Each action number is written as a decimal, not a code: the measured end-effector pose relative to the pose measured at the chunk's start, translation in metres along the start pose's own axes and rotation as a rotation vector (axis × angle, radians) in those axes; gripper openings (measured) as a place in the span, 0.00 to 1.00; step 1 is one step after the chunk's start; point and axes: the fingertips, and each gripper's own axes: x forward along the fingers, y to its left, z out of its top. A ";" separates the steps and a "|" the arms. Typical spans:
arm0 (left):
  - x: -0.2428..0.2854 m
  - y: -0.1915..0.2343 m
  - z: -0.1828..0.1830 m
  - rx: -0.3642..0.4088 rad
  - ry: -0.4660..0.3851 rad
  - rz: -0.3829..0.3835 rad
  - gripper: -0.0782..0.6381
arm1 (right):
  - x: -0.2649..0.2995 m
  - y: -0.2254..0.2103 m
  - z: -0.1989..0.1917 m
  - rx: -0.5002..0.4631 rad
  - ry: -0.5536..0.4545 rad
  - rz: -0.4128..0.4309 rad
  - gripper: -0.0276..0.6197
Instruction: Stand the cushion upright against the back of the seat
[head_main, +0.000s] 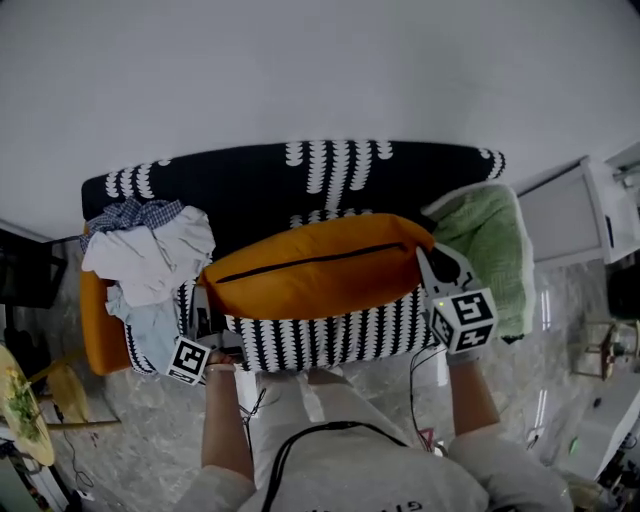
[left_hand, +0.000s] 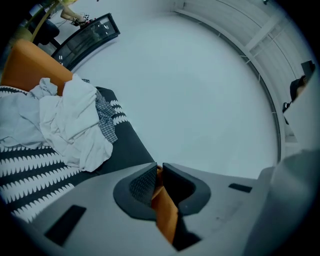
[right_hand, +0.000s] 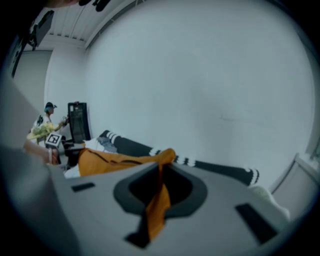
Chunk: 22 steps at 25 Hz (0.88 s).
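An orange cushion (head_main: 315, 265) with a dark zip line hangs lengthwise over the black-and-white patterned seat (head_main: 330, 340), in front of the seat's back (head_main: 300, 180). My left gripper (head_main: 205, 290) is shut on the cushion's left corner, and orange fabric (left_hand: 165, 210) shows pinched between its jaws. My right gripper (head_main: 428, 262) is shut on the right corner; the orange cloth (right_hand: 159, 197) runs between its jaws, with the rest of the cushion (right_hand: 115, 160) stretching away to the left. Both marker cubes sit near the seat's front edge.
A heap of white and checked clothes (head_main: 150, 250) lies on the seat's left end, beside an orange armrest (head_main: 95, 320). A green folded blanket (head_main: 490, 245) sits at the right end. A white cabinet (head_main: 580, 210) stands to the right, and a pale wall rises behind the sofa.
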 end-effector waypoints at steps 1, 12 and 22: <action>0.006 -0.004 0.000 -0.004 0.008 -0.016 0.19 | 0.002 -0.003 0.000 0.013 -0.005 -0.007 0.10; 0.066 -0.027 -0.004 0.002 0.107 -0.063 0.19 | 0.020 -0.041 -0.006 0.141 -0.012 -0.082 0.10; 0.122 -0.055 -0.007 -0.006 0.153 -0.135 0.19 | 0.054 -0.077 -0.012 0.215 0.004 -0.123 0.10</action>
